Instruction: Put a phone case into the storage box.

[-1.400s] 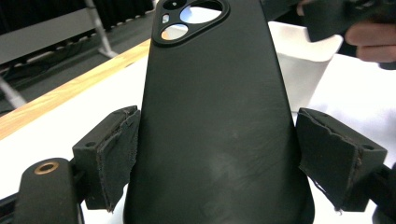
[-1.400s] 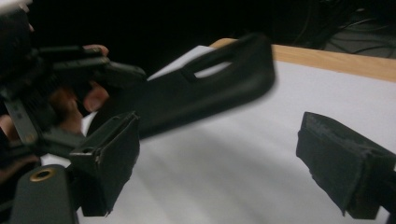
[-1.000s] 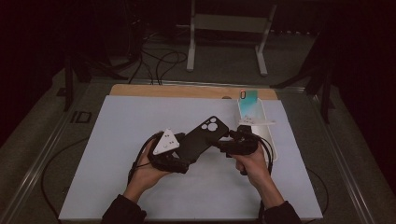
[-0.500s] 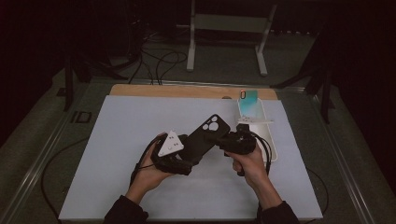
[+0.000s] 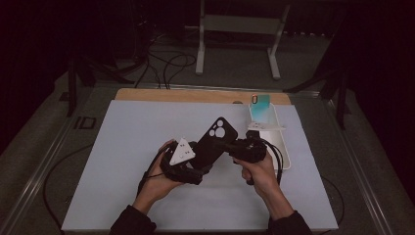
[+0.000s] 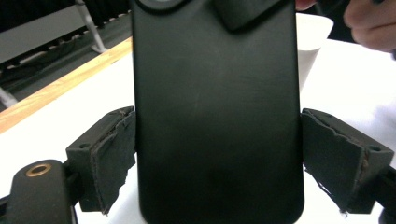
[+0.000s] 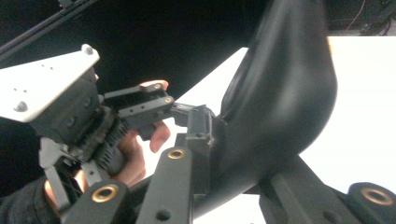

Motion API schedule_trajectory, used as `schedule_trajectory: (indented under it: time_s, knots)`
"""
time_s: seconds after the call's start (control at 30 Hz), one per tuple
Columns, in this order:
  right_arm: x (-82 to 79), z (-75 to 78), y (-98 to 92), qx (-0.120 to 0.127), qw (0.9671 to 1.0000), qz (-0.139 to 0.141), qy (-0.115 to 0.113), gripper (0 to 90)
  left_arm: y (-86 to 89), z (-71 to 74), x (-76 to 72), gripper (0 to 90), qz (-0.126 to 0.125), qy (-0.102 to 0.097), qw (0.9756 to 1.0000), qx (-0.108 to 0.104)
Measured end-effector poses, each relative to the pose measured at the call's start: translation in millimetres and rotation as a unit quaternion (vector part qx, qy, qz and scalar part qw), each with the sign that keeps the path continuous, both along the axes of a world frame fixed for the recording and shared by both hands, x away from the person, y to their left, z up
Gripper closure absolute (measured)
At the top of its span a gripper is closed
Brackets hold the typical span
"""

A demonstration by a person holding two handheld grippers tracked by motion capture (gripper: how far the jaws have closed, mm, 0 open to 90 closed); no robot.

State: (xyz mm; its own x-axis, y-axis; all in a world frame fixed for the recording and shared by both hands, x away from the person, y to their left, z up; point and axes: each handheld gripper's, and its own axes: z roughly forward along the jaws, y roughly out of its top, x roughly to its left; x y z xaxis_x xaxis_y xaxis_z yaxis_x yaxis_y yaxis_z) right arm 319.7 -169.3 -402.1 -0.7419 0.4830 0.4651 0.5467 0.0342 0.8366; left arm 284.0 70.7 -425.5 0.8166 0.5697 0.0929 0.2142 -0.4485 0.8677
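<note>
Left hand (image 5: 155, 182) comes in from near edge of the white mat (image 5: 122, 147), holding the left gripper (image 5: 188, 164) w/ its grey three-cornered plate (image 5: 182, 151) on top. In the left gripper view its pads (image 6: 109, 154) sit against both long edges of the black phone case (image 6: 217, 112) — jaws wide, grasping the case across its width. Case stands mid-mat, tilted up and toward the far right, camera cutout at its far end in the high view.

Right of that: right gripper (image 5: 235, 146) in the right hand (image 5: 259, 174), touching the case's right side. Its jaws have just been closing, and the right gripper view shows them clamped on the case's edge (image 7: 280, 107), the wall bulging and bent where it's pinched. Same view shows the left gripper farther off, fingers wrapped round its body.

Far right on mat: white tray (image 5: 281, 142), just beside the right gripper, long side running near-to-far. A teal phone (image 5: 260, 104) lies at its far end, partly over the rim. Wooden strip (image 5: 195, 95) runs along the mat's far edge; cables on floor beyond.
</note>
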Motion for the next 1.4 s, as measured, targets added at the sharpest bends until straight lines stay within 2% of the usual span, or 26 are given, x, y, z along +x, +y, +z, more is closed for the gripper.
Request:
schedule_trajectory:
  time_s: [0.1, 0.17, 0.2, 0.27, 0.43, 0.63, 0.83, 1.1, 1.4]
  knots:
    - [0.0, 0.3, 2.2, -0.001, 1.0, -0.004, -0.001, 80.9, 0.1, -1.0, 1.3, 13.4, 0.004, 0.003, 1.0, -0.002]
    - [0.0, 0.4, 2.4, -0.002, 1.0, -0.005, -0.004, 85.1, 4.0, -0.4, 2.1, 19.2, 0.0, 0.009, 0.9999, -0.014]
    - [-0.7, 0.7, 2.2, -0.012, 0.9997, -0.014, -0.014, 85.4, 5.7, -0.3, 2.3, 18.2, 0.002, 0.01, 0.9998, -0.017]
    - [-0.3, 0.7, -0.2, 0.001, 0.9999, -0.009, -0.007, 85.5, 8.8, -0.5, 3.0, 18.2, 0.001, 0.013, 0.9997, -0.021]
    - [-2.1, 3.9, -3.0, -0.012, 0.9996, -0.014, -0.021, 85.4, 15.3, -0.8, 4.5, 17.1, -0.011, 0.033, 0.9985, -0.043]
    - [-4.8, 6.6, -2.9, -0.032, 0.9987, -0.01, -0.039, 85.3, 20.9, 0.5, 5.7, 14.8, -0.02, 0.049, 0.9967, -0.061]
    - [-7.0, 9.1, -3.7, -0.04, 0.9978, -0.003, -0.053, 85.2, 28.5, 0.7, 6.9, 14.6, -0.023, 0.063, 0.9947, -0.078]
    - [-11.6, 11.4, -3.3, -0.051, 0.9961, 0.017, -0.07, 85.2, 33.6, 0.7, 7.5, 13.8, -0.033, 0.077, 0.9926, -0.087]
    - [-18.4, 16.3, -1.8, -0.051, 0.9932, 0.044, -0.094, 85.3, 31.9, -2.0, 8.4, 11.5, -0.055, 0.09, 0.9909, -0.084]
